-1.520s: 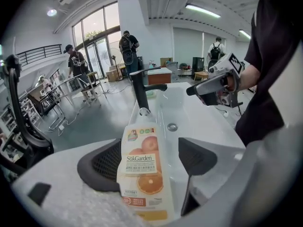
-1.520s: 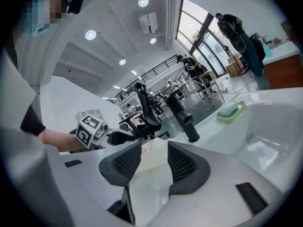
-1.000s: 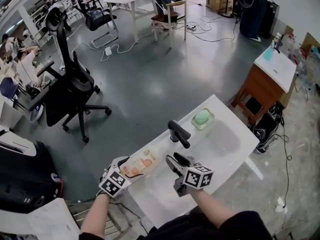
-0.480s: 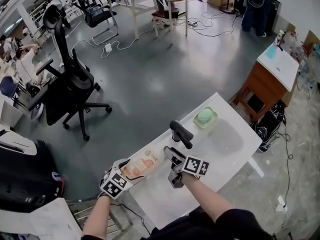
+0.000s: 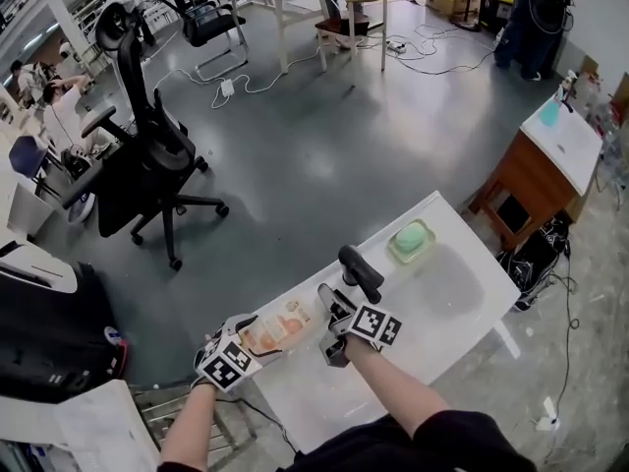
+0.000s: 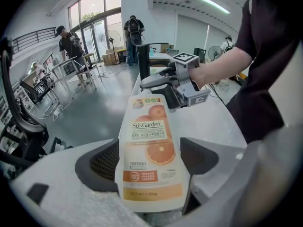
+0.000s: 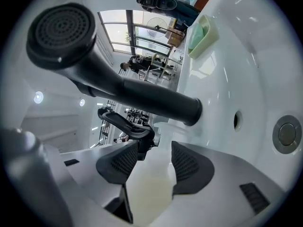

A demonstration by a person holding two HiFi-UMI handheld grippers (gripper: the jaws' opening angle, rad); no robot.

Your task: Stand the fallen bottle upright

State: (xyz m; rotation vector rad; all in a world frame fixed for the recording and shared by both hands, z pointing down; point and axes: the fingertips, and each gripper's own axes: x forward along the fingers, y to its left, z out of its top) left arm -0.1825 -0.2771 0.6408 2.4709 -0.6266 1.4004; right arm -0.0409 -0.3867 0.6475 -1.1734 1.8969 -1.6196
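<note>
Fingers (image 6: pixel 101 162) of left gripper (image 6: pixel 149 159) clamp lying bottle (image 5: pixel 278 324), top toward faucet (image 5: pixel 361 271)

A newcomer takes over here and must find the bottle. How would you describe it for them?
Find the white sink counter, then the black faucet on it. Just left of the faucet, between the jaws of the left gripper, is the bottle: a flat white one printed with orange slices, unlike the green soap beyond.

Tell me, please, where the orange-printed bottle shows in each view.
Head view: bottle at lower centre, left of the faucet.
Left gripper view: bottle fills the centre, label facing the camera.
Right gripper view: probably the pale blur at bottom centre.
Shared landmark: the black faucet, in all three.
</note>
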